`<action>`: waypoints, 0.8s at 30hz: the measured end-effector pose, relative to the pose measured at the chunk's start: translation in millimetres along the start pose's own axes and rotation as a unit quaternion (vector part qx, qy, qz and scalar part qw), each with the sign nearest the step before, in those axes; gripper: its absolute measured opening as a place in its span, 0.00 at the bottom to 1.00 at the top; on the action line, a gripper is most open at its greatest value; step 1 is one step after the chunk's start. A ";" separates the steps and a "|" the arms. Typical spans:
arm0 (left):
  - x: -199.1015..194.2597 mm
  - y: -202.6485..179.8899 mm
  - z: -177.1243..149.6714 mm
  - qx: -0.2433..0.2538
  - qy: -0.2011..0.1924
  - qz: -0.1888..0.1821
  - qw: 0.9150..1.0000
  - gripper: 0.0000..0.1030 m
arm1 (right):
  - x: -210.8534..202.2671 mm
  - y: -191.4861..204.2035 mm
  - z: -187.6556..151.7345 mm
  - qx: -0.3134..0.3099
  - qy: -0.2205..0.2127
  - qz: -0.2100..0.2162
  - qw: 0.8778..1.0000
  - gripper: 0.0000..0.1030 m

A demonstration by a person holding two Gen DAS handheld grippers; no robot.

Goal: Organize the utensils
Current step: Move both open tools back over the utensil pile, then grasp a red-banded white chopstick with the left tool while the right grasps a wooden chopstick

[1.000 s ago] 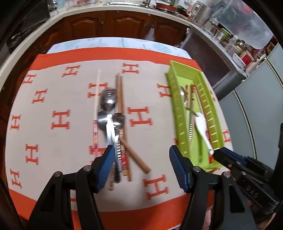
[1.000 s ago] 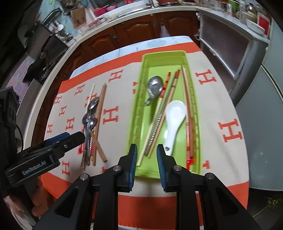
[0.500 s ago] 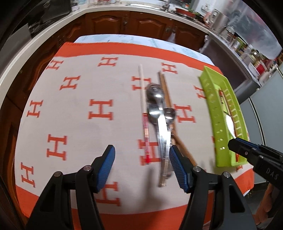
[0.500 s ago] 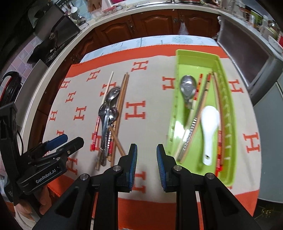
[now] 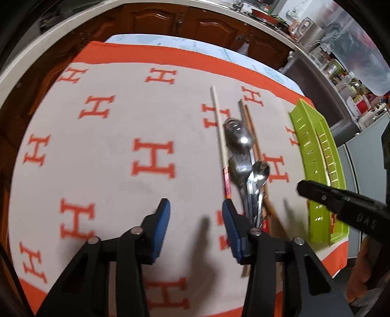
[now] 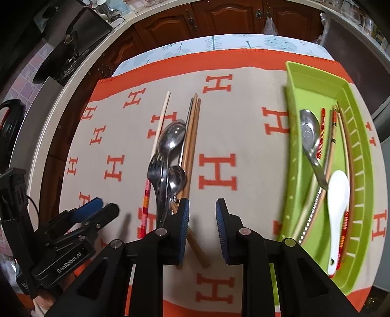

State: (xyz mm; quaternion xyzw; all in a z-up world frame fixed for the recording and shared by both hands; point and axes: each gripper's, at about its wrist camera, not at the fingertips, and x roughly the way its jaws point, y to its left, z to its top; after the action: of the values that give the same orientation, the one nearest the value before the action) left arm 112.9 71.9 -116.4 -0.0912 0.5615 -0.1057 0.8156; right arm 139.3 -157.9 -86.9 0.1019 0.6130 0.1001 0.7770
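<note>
both tongs, left tongs point(image 5: 193, 214) just narrowing and right tongs point(image 6: 202, 214), gape empty over the tabletop; tray point(image 6: 292, 156) part-filled, pile point(image 6: 170, 156) still waits outside.

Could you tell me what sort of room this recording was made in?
Most likely a home kitchen: dark wooden cabinets under a pale counter, pots and jars crowding the counter, and a table with an orange-bordered cloth holding cutlery and a green tray.

Both views slide left: the green tray point(image 6: 292, 136) now sits at right, while the left gripper point(image 5: 195, 208) narrows, nothing between its jaws.
</note>
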 end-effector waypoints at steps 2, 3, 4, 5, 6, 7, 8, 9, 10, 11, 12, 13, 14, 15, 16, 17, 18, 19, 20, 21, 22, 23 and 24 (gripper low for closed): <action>7.3 -6.7 7.7 0.011 0.007 -0.005 1.000 0.39 | 3.4 1.2 3.2 0.001 0.000 0.001 1.000 0.22; 11.2 -10.8 11.0 0.019 0.009 -0.003 1.000 0.38 | 5.3 1.0 4.2 0.003 0.001 0.001 1.000 0.22; 15.1 -15.2 13.6 0.028 0.011 0.002 1.000 0.37 | 6.1 0.5 3.4 0.004 0.002 0.002 1.000 0.22; 19.8 -21.1 15.6 0.039 0.014 0.009 0.999 0.35 | 7.5 0.0 3.7 0.005 0.003 0.004 1.000 0.22; 23.8 -25.8 16.7 0.047 0.017 0.013 0.999 0.35 | 8.7 -0.5 3.8 0.005 0.004 0.004 1.000 0.22; 28.3 -31.0 17.1 0.056 0.021 0.021 0.998 0.35 | 9.8 -0.5 3.1 0.005 0.004 0.004 1.000 0.22; 32.1 -35.3 16.7 0.065 0.026 0.033 0.997 0.35 | 10.9 -1.4 2.3 0.005 0.005 0.004 1.000 0.22; 37.2 -39.8 16.2 0.075 0.032 0.047 0.996 0.35 | 11.7 -2.9 1.3 0.006 0.006 0.004 1.000 0.22; 40.8 -42.8 16.1 0.083 0.035 0.057 0.994 0.35 | 12.1 -3.7 -0.2 0.007 0.006 0.005 1.000 0.22; 41.5 -47.8 15.2 0.097 0.027 0.072 0.992 0.35 | 13.1 -4.8 -0.6 0.008 0.006 0.006 1.000 0.22; 43.3 -50.8 15.1 0.106 0.028 0.083 0.990 0.35 | 13.6 -6.0 -1.1 0.009 0.006 0.007 1.000 0.22; 45.3 -54.0 16.0 0.113 0.025 0.092 0.989 0.35 | 13.7 -7.0 -1.8 0.010 0.005 0.007 1.000 0.22; 46.7 -54.4 17.4 0.114 0.024 0.097 0.988 0.35 | 13.3 -8.1 -3.2 0.011 0.004 0.008 1.000 0.22; 49.1 -56.3 19.3 0.115 0.022 0.101 0.988 0.36 | 13.6 -9.0 -3.1 0.011 0.003 0.008 1.000 0.22; 50.4 -56.9 21.5 0.115 0.020 0.104 0.988 0.36 | 14.2 -9.8 -3.0 0.012 0.002 0.008 1.000 0.22; 52.0 -57.0 24.4 0.113 0.018 0.106 0.988 0.36 | 15.3 -10.9 -2.6 0.012 0.002 0.009 1.000 0.22; 53.0 -57.3 27.0 0.112 0.016 0.104 0.988 0.32 | 16.6 -12.1 -2.0 0.014 0.003 0.009 1.000 0.22; 53.6 -57.3 29.8 0.109 0.013 0.106 0.988 0.15 | 16.9 -12.7 -1.7 0.016 0.004 0.010 1.000 0.22; 54.1 -55.6 31.3 0.106 0.011 0.107 0.989 0.04 | 17.8 -13.2 -1.3 0.018 0.005 0.011 1.000 0.22; 53.5 -52.5 32.1 0.100 0.013 0.103 0.990 0.03 | 18.8 -14.0 -0.5 0.019 0.006 0.012 1.000 0.22; 52.9 -49.2 33.1 0.089 0.015 0.095 0.991 0.03 | 20.3 -14.6 1.0 0.020 0.007 0.014 1.000 0.22; 50.0 -44.5 31.6 0.083 0.016 0.090 0.992 0.03 | 21.9 -15.2 3.1 0.022 0.007 0.016 1.000 0.22; 48.3 -40.7 30.5 0.075 0.017 0.086 0.993 0.03 | 23.5 -15.3 5.7 0.024 0.008 0.017 1.000 0.22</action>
State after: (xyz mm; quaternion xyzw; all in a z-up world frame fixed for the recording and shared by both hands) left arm 155.3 20.4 -138.1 0.0205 0.5713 -0.0785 0.8167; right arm 150.6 -166.2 -111.8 0.1301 0.6197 0.1000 0.7675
